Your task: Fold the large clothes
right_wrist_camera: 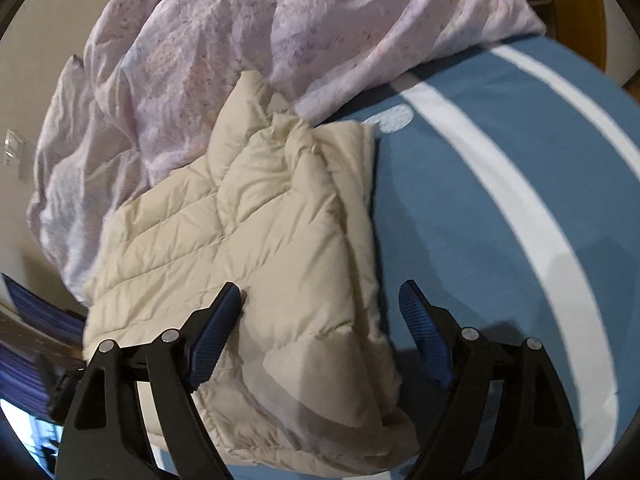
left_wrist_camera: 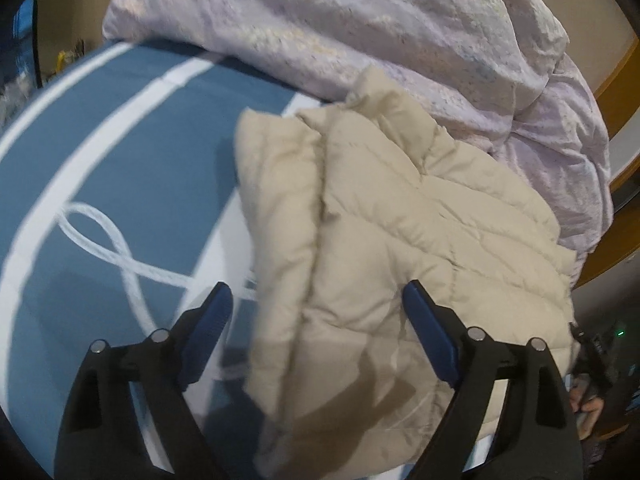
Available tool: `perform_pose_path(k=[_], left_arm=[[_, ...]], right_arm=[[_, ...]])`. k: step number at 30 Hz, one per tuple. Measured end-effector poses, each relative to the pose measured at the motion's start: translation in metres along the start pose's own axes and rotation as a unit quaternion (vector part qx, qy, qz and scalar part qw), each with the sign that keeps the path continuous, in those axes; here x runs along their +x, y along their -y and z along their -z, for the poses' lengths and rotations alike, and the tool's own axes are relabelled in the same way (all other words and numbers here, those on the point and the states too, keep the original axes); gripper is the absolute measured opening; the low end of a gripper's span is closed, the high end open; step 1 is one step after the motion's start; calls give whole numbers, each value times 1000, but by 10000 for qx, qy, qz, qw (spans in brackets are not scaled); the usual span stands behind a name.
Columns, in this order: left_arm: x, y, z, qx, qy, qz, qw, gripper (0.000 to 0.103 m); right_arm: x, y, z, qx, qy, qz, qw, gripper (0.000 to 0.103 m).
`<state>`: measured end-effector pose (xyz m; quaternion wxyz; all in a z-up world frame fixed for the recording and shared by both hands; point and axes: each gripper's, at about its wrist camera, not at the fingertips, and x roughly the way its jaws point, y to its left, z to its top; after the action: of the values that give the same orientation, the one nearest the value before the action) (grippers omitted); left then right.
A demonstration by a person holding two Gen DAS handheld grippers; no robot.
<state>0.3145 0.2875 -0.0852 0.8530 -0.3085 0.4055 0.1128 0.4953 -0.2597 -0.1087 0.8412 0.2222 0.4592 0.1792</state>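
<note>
A cream quilted puffer jacket (left_wrist_camera: pixel 384 240) lies folded into a narrow bundle on a blue bedspread with white stripes (left_wrist_camera: pixel 120 152). In the left wrist view my left gripper (left_wrist_camera: pixel 316 296) hangs open above the bundle's near left part, and its blue pads (left_wrist_camera: pixel 430 328) press on nothing. The right wrist view shows the same jacket (right_wrist_camera: pixel 256 232) on the bedspread (right_wrist_camera: pixel 460 208). My right gripper (right_wrist_camera: pixel 320 296) stands open over the jacket's near right edge, with its left fingertip close to the fabric and nothing gripped.
A crumpled pale lilac duvet (left_wrist_camera: pixel 360 28) is heaped behind the jacket, seen too in the right wrist view as the duvet (right_wrist_camera: pixel 208 40). A white rope pattern (left_wrist_camera: pixel 120 248) is printed on the bedspread. A wooden frame (left_wrist_camera: pixel 624 92) runs along the right edge.
</note>
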Motion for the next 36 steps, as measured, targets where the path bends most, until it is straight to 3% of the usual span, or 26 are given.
perform_pose_path(k=[5,7,9,11,14,17,25,36], left_arm=[[0,5,4,-120,42,164,9998,79],[1,6,5,-190,53,186,9996,76],[1,7,6,-254,37,254,9993,66],[2,7,7,-376,-3,419,9984,47],[-3,8,7,-338,49,543,9979,27],[-15,9,5,-232,127,644,9976,18],[-59,-29,7,-287,386,672,9966,16],[-105,-93,27,-522,439,717,9951,16]], right_arm=[[7,-4,3,-66,-83,-239,9997,73],[8,-4,4,-14,-125,-355,9993,64],[9,-4,7,55,-160,-498,9986,55],[7,-3,8,122,-173,-642,9977,43],[0,-7,12,216,-164,-886,9957,28],[-11,-18,16,139,-112,-978,9950,21],[-32,-60,46,-208,-256,-1423,9893,18],[-43,-84,103,-321,-559,-1602,9850,17]])
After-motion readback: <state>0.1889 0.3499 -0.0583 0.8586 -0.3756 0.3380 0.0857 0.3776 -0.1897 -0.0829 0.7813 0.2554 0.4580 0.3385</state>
